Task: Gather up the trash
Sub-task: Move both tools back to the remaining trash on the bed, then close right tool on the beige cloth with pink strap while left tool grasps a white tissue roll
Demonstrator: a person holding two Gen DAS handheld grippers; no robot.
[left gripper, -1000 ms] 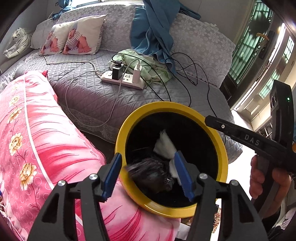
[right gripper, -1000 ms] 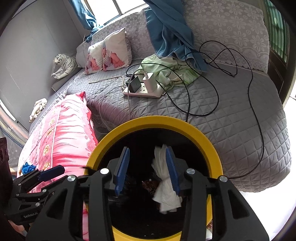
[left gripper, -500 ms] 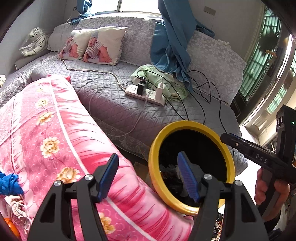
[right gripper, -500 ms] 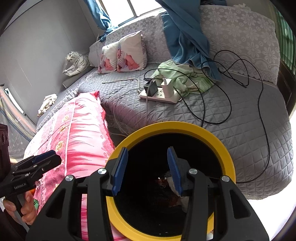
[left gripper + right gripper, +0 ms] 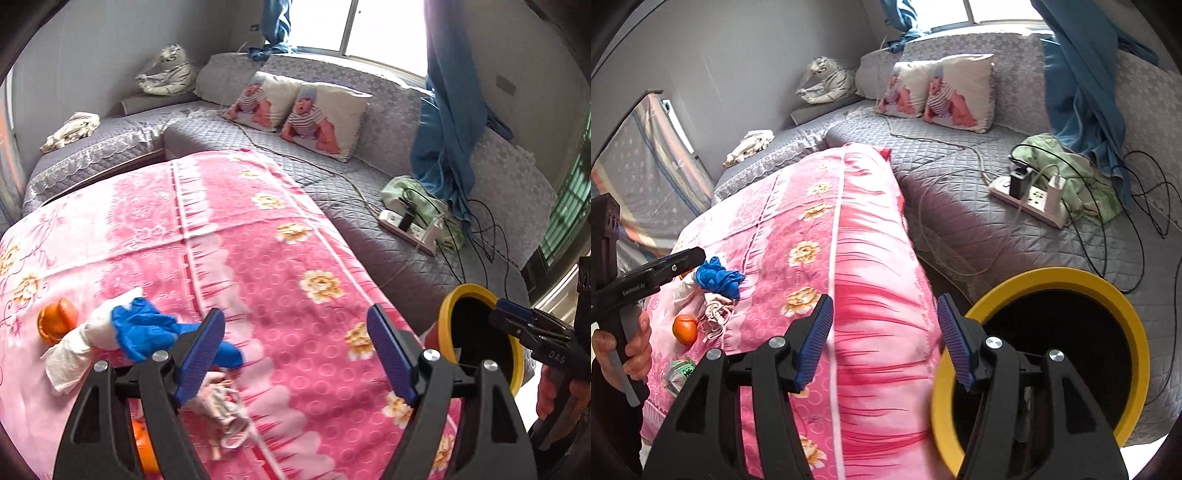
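Left gripper swung away from the yellow-rimmed black trash bin to the pink floral blanket, wide open, empty. Right gripper hovered open, empty, beside the bin. Crumpled blue glove lay on the blanket near an orange.

Home living room: quilted sofa, baby-print cushions.

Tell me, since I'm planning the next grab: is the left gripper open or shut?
Open. The left gripper has its blue pads spread wide with only pink blanket between them, holding nothing.

daylight from blown-out window | fisheye edges vignetted | slight motion blur
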